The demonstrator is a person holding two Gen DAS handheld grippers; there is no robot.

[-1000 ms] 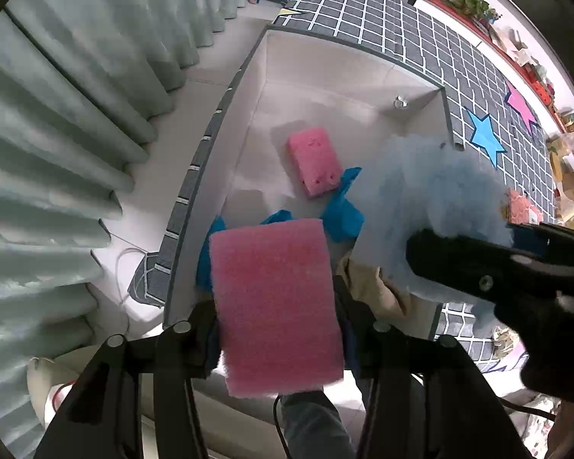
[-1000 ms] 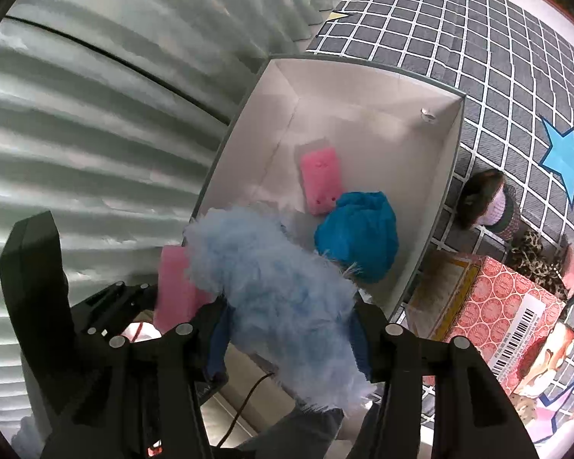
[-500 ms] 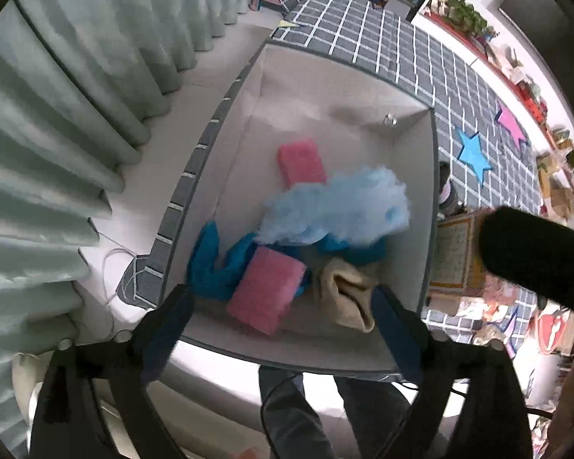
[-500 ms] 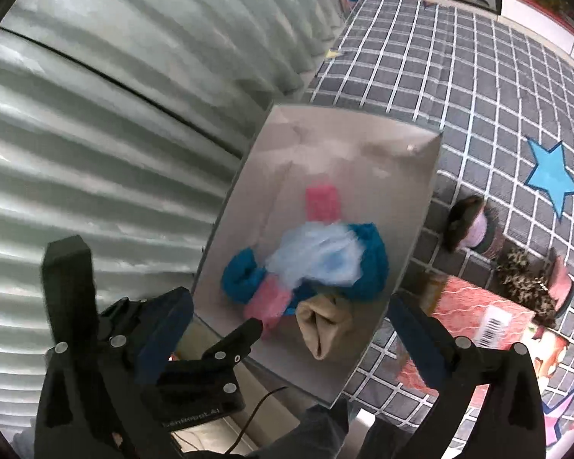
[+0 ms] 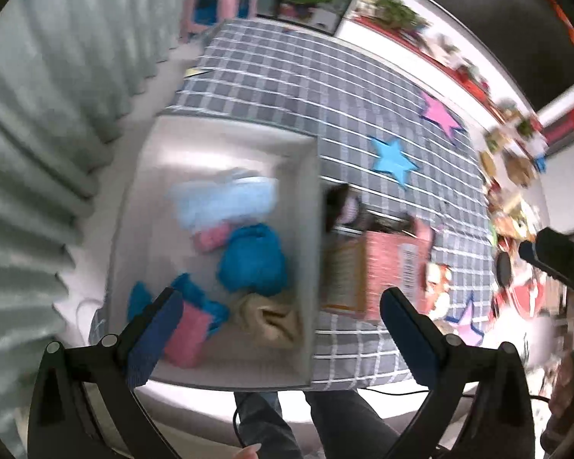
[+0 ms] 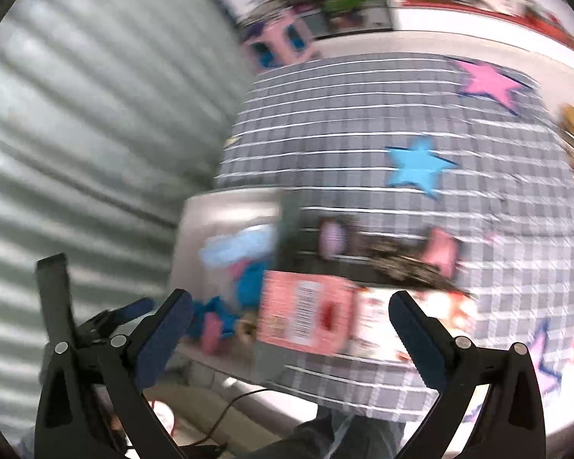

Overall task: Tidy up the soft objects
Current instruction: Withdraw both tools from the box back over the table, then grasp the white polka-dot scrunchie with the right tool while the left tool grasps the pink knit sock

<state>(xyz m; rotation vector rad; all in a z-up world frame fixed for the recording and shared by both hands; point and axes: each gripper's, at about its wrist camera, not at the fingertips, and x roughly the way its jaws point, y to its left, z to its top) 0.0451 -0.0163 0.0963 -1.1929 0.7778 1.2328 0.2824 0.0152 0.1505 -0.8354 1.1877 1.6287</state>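
A white-lined storage box [image 5: 310, 206] stands on the checked table. Inside it lie a pale blue fluffy piece [image 5: 225, 199], a bright blue cloth [image 5: 252, 260], two pink sponges, one in the middle [image 5: 210, 239] and one near the front [image 5: 185, 334], and a beige cloth [image 5: 268, 317]. My left gripper [image 5: 279, 317] hovers above the box's near end, open and empty. My right gripper [image 6: 287, 321] is open and empty too, above the red carton [image 6: 302, 317]. The box [image 6: 195, 222] and the pale blue fluff [image 6: 237, 248] show blurred at its left.
A red carton [image 5: 398, 267] stands right of the box, with small furry items [image 6: 405, 260] behind it. The grey checked cloth [image 5: 325, 88] carries blue [image 5: 392, 160] and pink [image 5: 440, 114] stars. A pleated curtain [image 5: 38, 134] hangs at left. A person's legs [image 5: 325, 420] show below.
Both grippers opened and let go: the pink sponge and the pale blue fluffy piece dropped into the box. Both hands then rose and swung right, the right one further.
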